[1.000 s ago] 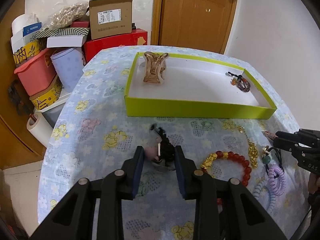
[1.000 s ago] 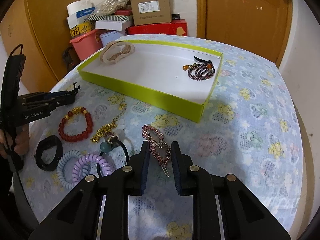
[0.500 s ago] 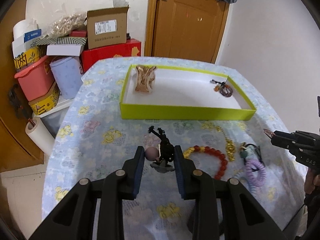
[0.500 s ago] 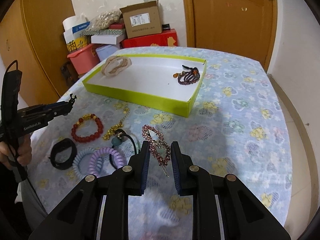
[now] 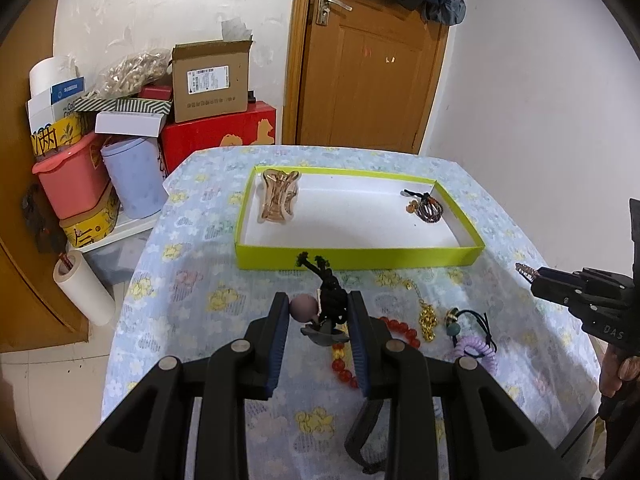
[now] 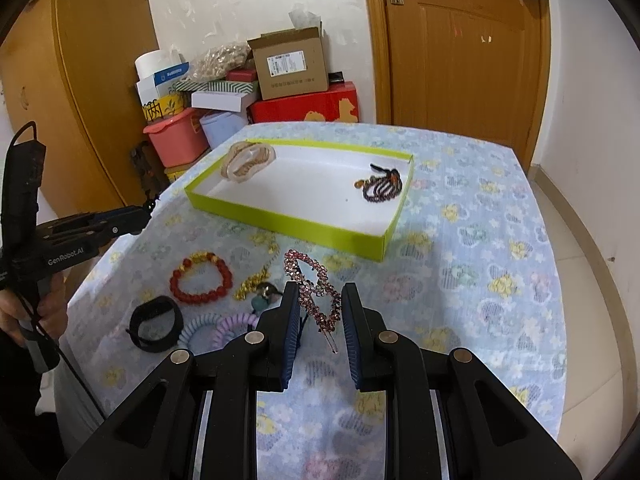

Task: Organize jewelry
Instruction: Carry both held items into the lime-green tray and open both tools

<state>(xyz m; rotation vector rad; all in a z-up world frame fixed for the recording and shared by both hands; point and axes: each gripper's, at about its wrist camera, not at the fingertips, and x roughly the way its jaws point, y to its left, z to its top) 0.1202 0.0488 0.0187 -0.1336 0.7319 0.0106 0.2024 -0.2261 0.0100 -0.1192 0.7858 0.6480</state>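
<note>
My left gripper [image 5: 318, 312] is shut on a black braided cord ornament with a pink bead [image 5: 326, 304], held above the table in front of the yellow-green tray [image 5: 360, 258]. My right gripper [image 6: 320, 304] is shut on a pink rhinestone hair clip [image 6: 314, 290], also lifted, short of the tray's near wall [image 6: 288, 222]. The tray holds a beige claw clip [image 5: 279, 196] [image 6: 248, 159] and a dark beaded bracelet [image 5: 428, 209] [image 6: 383, 186].
On the floral cloth lie a red bead bracelet [image 6: 202, 282], a gold chain [image 6: 252, 282], a black band [image 6: 156, 322], and blue and purple coil hair ties [image 6: 224, 326]. Boxes and bins [image 5: 132, 128] stand beyond the table's far left. A wooden door [image 5: 368, 64] is behind.
Both grippers have risen and pulled back from the table, each carrying its item; the tray and loose jewelry now look farther away.
</note>
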